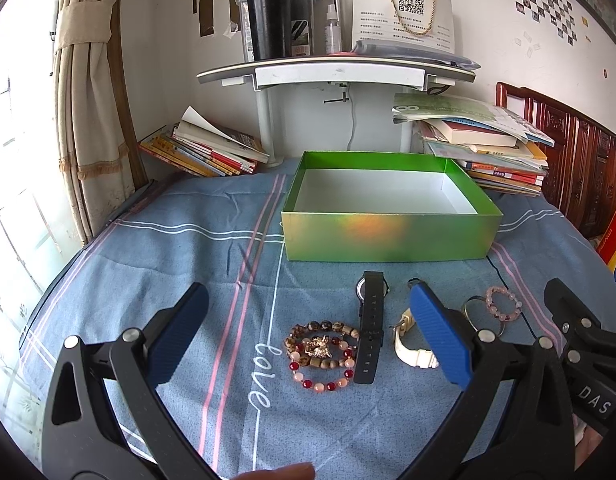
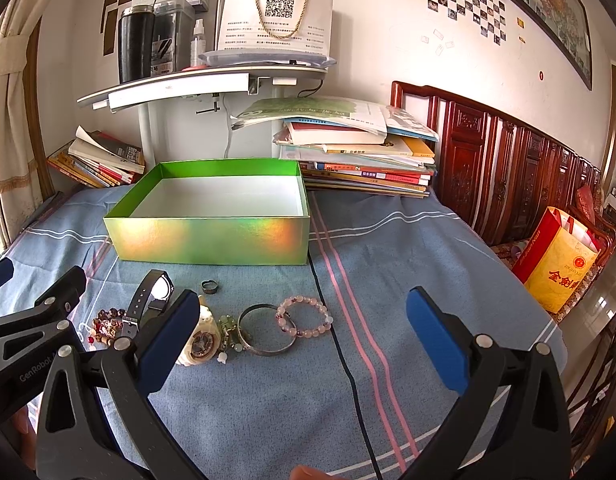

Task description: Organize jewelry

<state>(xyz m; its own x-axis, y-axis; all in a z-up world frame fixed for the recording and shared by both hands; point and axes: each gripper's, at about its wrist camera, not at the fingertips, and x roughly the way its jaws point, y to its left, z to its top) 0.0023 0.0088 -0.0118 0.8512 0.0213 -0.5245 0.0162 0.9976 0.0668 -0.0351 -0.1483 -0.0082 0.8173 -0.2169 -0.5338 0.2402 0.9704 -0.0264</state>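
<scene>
Left gripper [image 1: 308, 328] spread wide above the blue cloth [image 1: 147, 280], framing the beaded bracelets [image 1: 322, 354] and black watch [image 1: 370, 328] before the empty green box [image 1: 388, 236]. Right gripper [image 2: 303, 324] likewise agape, grasping nothing. Only its view shows the ring [image 2: 208, 286], white watch [image 2: 199, 340], bangle [image 2: 263, 330] and pink bracelet [image 2: 303, 316] unobstructed.

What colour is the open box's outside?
Shiny green with a rainbow sheen on the box; clearest in the right wrist view.
</scene>
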